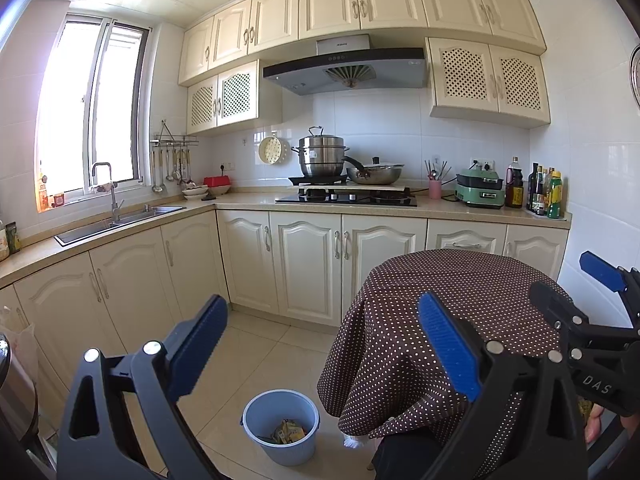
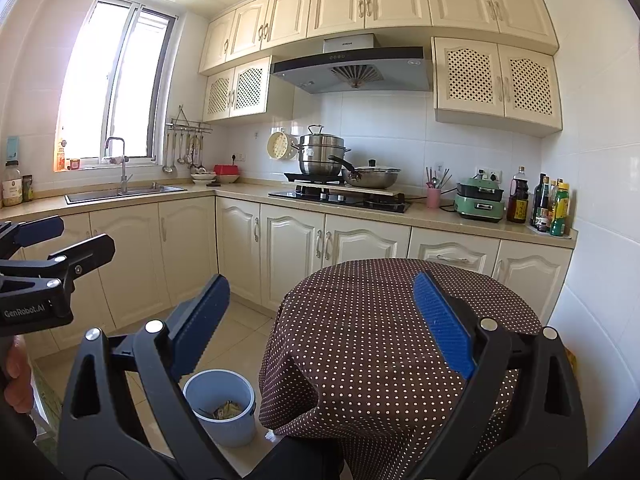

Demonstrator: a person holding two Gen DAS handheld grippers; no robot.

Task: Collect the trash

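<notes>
Holding both tools up over the kitchen floor, we keep the left gripper (image 1: 320,348) spread wide with nothing between its blue pads, and the right gripper (image 2: 320,328) is just as released and bare. From the left wrist view the right gripper shows at the far right edge, apart from ours; from the right wrist view the left one sits at the left edge.

Below us a blue bin (image 1: 281,426) stands upright on the pale tiled floor (image 1: 248,360), just left of the round table (image 1: 460,300) draped in a brown dotted cloth. Inside the bin lies the trash (image 1: 289,431), crumpled yellowish wrappers resting at the bottom; the right wrist view shows the same wrappers (image 2: 227,409) in the bin (image 2: 220,408), partly hidden behind our left finger. The tabletop shows only its cloth where our fingers do not cover it.

Farther off, cream cabinets run along the far wall, with a sink (image 1: 116,222) at the left under the window, a stove (image 1: 348,198) carrying a steamer pot (image 1: 320,156) and a wok, and bottles (image 1: 546,194) at the far right of the counter.
</notes>
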